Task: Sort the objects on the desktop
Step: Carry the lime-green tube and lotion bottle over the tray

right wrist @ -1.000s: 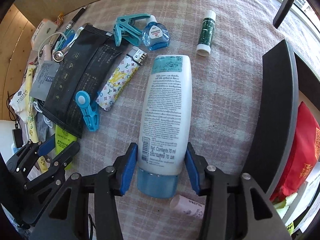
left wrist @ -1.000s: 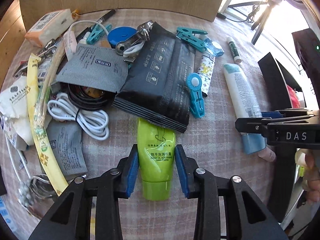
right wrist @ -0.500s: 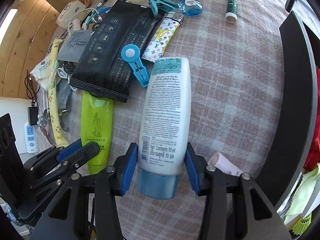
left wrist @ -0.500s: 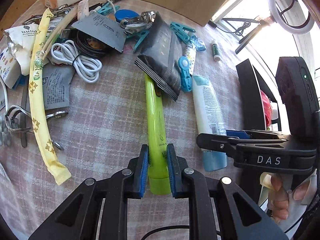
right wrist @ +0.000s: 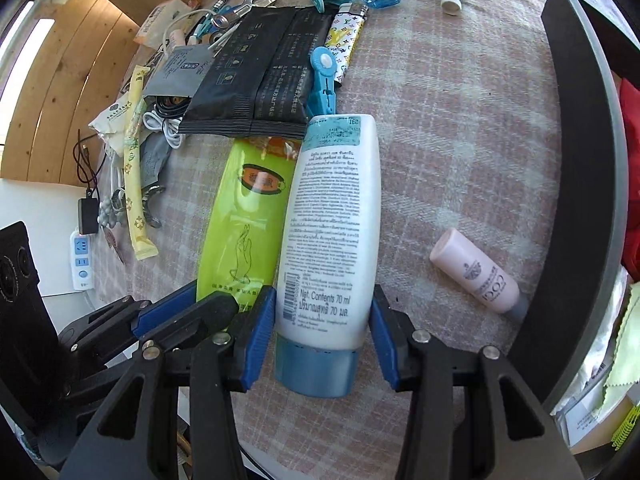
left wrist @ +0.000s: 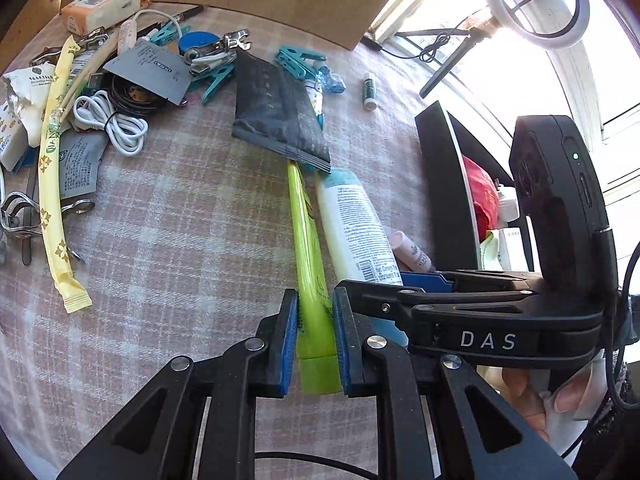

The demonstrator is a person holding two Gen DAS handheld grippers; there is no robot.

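Fingers (left wrist: 560, 400) behind right gripper (left wrist: 404, 280) show only from left wrist.

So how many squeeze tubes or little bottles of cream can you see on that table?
3. A green tube is gripped in the left tongs, a white tube in the right tongs, and a small pink bottle lies loose beside the black tray. The clutter may hide more.
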